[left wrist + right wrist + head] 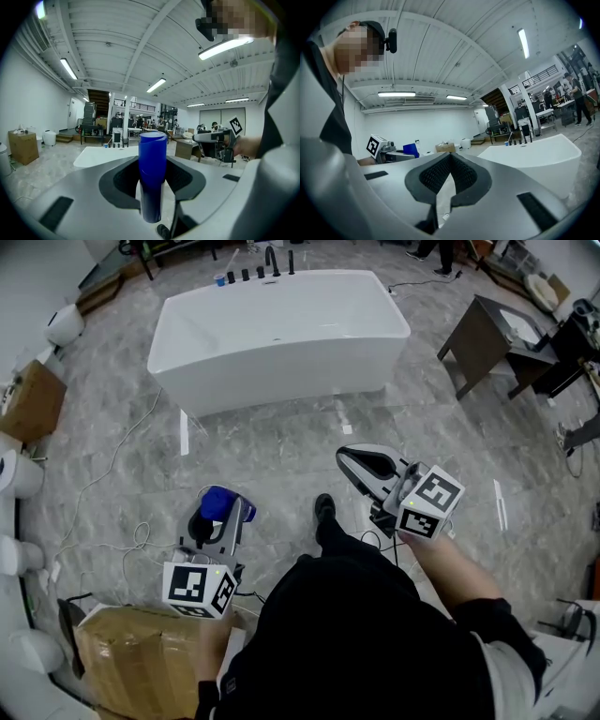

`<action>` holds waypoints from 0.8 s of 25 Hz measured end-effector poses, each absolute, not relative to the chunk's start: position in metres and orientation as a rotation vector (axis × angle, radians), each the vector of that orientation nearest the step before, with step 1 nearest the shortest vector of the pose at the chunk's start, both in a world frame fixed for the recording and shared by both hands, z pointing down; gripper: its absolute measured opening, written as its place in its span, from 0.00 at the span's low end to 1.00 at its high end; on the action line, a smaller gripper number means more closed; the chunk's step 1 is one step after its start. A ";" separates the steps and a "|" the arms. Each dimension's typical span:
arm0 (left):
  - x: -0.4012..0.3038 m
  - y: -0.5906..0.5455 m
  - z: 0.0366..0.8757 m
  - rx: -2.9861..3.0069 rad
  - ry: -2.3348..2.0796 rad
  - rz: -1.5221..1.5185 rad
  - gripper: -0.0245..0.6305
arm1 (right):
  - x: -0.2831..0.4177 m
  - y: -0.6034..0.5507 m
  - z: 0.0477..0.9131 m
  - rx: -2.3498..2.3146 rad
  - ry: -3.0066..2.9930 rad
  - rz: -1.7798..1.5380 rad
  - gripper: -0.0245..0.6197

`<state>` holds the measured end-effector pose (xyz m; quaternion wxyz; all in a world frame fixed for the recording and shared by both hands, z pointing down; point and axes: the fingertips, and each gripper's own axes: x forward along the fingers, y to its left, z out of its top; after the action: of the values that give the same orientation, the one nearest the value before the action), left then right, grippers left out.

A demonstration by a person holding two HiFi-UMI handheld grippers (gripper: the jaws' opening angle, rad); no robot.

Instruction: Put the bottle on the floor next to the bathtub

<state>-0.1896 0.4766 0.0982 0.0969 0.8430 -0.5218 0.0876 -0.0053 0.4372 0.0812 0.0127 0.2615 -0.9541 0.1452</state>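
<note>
Head view:
- Left hand-held gripper (214, 526) is pinching the blue bottle (223, 502) between its jaws. The bottle sits at the front end of the jaws, off the floor (272, 460).
- Bottle and gripper are well apart from the white bathtub (281, 334), which stands farther ahead.
- The left hand is low and close to the body, just above a cardboard box (141, 662). The gripper points ahead toward the tub.
- Right hand-held gripper (361, 463) is held out on a bare forearm, also pointing toward the tub side.

Left gripper view:
- The bottle stands upright in the middle, with both dark pads pressed against its sides.
- The tub's rim shows beyond it. The other gripper shows to the right.

Right gripper view:
- Jaws are pressed together at the tips, with nothing between them.
- The tub lies ahead to the right. The bottle shows as a small blue shape far left, in the other gripper.
</note>
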 end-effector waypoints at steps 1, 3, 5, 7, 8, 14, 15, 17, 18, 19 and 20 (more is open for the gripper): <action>-0.190 0.468 0.099 2.492 -1.545 0.264 0.28 | -0.007 0.428 0.083 0.810 -2.973 0.467 0.08; -0.191 0.449 0.103 2.483 -1.545 0.270 0.29 | -0.010 0.408 0.088 0.792 -2.973 0.485 0.08; -0.189 0.426 0.108 2.471 -1.546 0.279 0.29 | -0.011 0.386 0.094 0.774 -2.971 0.502 0.08; -0.184 0.402 0.112 2.457 -1.543 0.286 0.29 | -0.006 0.362 0.101 0.769 -2.969 0.534 0.08; -0.180 0.389 0.112 2.453 -1.539 0.287 0.29 | -0.003 0.349 0.104 0.769 -2.968 0.552 0.08; -0.159 0.310 0.103 2.452 -1.542 0.300 0.29 | 0.019 0.265 0.108 0.758 -2.986 0.604 0.08; -0.157 0.297 0.101 2.443 -1.554 0.305 0.28 | 0.024 0.251 0.108 0.751 -2.990 0.611 0.08; -0.150 0.272 0.098 2.427 -1.575 0.304 0.29 | 0.032 0.227 0.107 0.732 -2.996 0.618 0.08; -0.147 0.262 0.097 2.421 -1.584 0.303 0.28 | 0.036 0.217 0.108 0.721 -2.998 0.620 0.08; -0.143 0.253 0.097 2.417 -1.592 0.303 0.29 | 0.040 0.207 0.109 0.711 -2.999 0.619 0.08; -0.140 0.245 0.097 2.414 -1.597 0.305 0.28 | 0.043 0.198 0.110 0.703 -2.999 0.618 0.08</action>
<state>-0.1403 0.2448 0.0971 0.1151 0.8239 -0.5450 0.1042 0.0427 0.1981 0.1101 -0.0001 0.2237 -0.9546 0.1968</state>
